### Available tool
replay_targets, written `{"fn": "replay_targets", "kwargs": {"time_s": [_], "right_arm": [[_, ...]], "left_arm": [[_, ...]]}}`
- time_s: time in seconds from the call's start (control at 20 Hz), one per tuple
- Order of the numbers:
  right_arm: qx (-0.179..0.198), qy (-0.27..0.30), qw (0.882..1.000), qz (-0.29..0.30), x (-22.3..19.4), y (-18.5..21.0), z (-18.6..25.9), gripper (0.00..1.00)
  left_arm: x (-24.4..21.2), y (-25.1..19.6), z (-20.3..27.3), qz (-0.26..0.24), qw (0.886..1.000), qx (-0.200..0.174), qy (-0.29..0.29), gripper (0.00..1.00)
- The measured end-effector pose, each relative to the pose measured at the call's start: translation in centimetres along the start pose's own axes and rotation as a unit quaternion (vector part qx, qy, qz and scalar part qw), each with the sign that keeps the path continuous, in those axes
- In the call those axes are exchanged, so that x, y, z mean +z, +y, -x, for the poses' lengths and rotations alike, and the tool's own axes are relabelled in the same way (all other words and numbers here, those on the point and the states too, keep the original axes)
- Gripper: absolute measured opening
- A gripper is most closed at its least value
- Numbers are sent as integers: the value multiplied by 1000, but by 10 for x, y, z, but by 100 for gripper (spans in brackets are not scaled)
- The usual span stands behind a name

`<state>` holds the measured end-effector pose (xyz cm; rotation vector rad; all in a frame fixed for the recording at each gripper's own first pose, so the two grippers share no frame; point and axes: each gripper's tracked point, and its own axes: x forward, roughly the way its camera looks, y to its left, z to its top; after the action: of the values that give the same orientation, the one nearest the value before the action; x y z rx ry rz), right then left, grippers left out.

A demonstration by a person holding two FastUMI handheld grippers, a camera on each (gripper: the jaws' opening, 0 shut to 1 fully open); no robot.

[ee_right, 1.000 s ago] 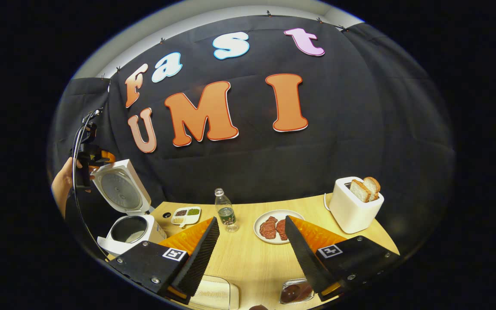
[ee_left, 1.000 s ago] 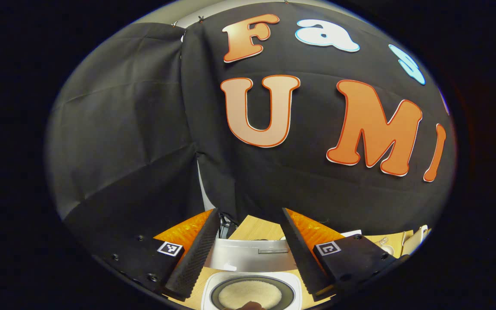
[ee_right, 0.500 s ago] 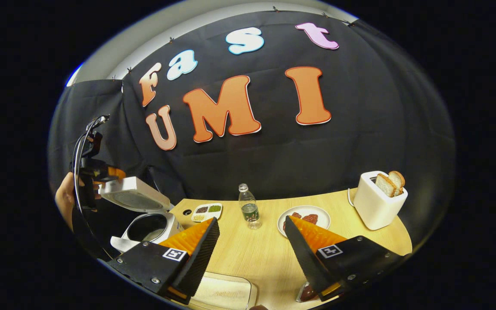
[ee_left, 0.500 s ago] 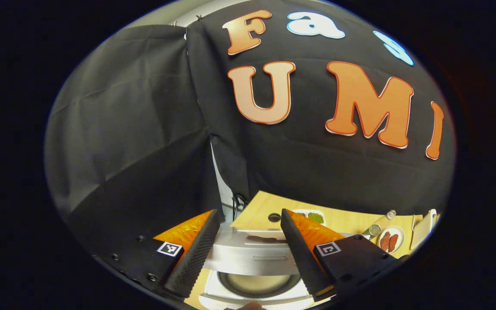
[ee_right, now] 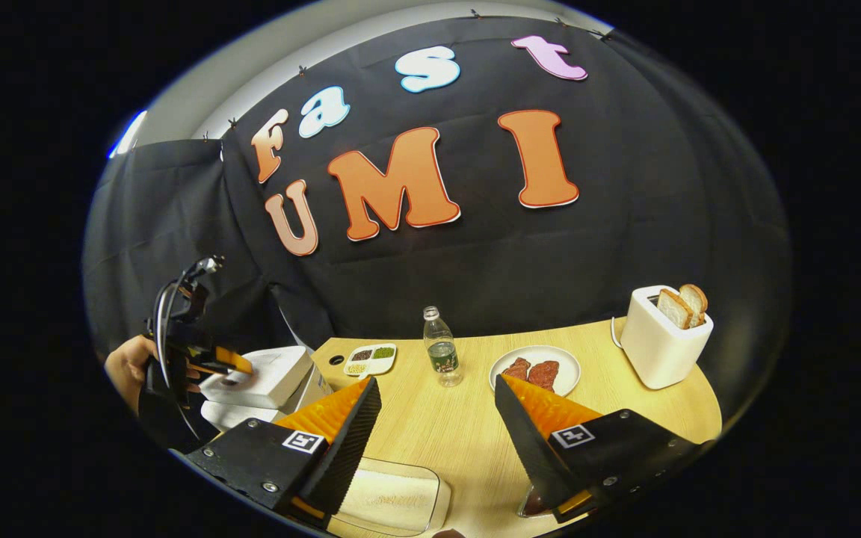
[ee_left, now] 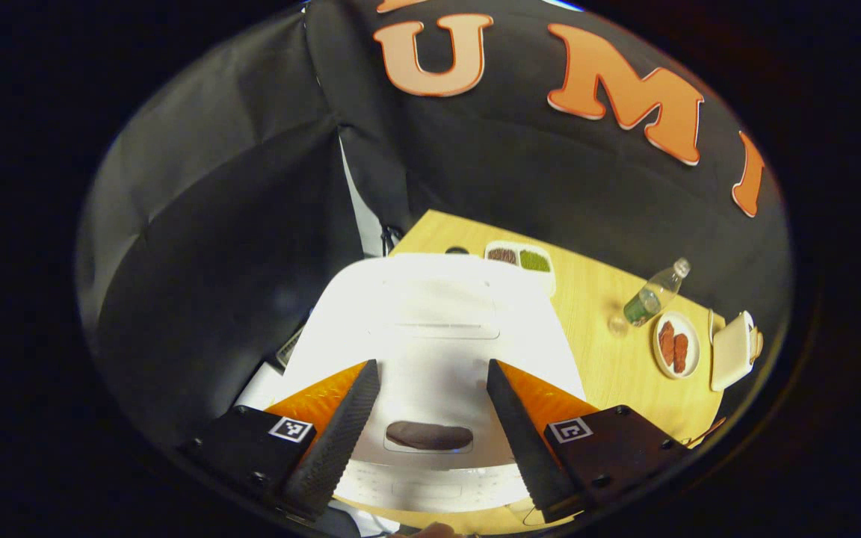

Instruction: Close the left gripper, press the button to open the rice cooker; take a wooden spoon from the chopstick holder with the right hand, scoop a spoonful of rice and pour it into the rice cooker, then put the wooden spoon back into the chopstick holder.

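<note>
Apparently the rice cooker [ee_left: 430,336], at the counter's [ee_right: 468,441] left end, has its lid down with the left gripper [ee_left: 430,437] poised over it, fingers apart. The right gripper [ee_right: 438,448] hangs spread and empty, so pressing, scooping and returning seemingly remain.

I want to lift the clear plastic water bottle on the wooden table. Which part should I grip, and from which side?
Grip the clear plastic water bottle at mid-body, coming in level from the front, probably with the right hand-held gripper, whose fingers stand apart. The bottle stands upright, round and slim, with bare table before it; the white plate of meat sits apart at its right.
</note>
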<state>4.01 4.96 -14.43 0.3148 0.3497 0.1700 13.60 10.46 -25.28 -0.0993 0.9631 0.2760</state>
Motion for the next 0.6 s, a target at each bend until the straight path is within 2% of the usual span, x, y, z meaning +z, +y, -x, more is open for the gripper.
{"fn": "replay_targets", "kwargs": {"time_s": [0.05, 0.1, 0.15, 0.2, 0.25, 0.4, 0.6], "right_arm": [[0, -1, 1000, -1, 0, -2, 3, 95], [0, -3, 1000, -1, 1, -2, 4, 95], [-1, -4, 1000, 1, 1, -3, 5, 95], [0, -5, 1000, 2, 0, -2, 7, 95], [0, -6, 1000, 3, 1, -1, 8, 95], [4, -14, 1000, 9, 9, 5, 9, 95], [7, -39, 998, 49, 33, 19, 11, 95]], "left_arm": [[-11, -3, -7, 8, 999, 0, 31, 99], [5, -4, -2, 9, 1000, 1, -3, 99], [-11, -5, -10, 15, 999, 5, 29, 99], [-4, 0, -6, 12, 1000, 5, 9, 99], [-10, -1, -4, 11, 1000, 6, 16, 100], [-7, -3, -8, -3, 1000, -10, -23, 99], [21, -6, 29, -13, 990, -26, -137, 99]]}}
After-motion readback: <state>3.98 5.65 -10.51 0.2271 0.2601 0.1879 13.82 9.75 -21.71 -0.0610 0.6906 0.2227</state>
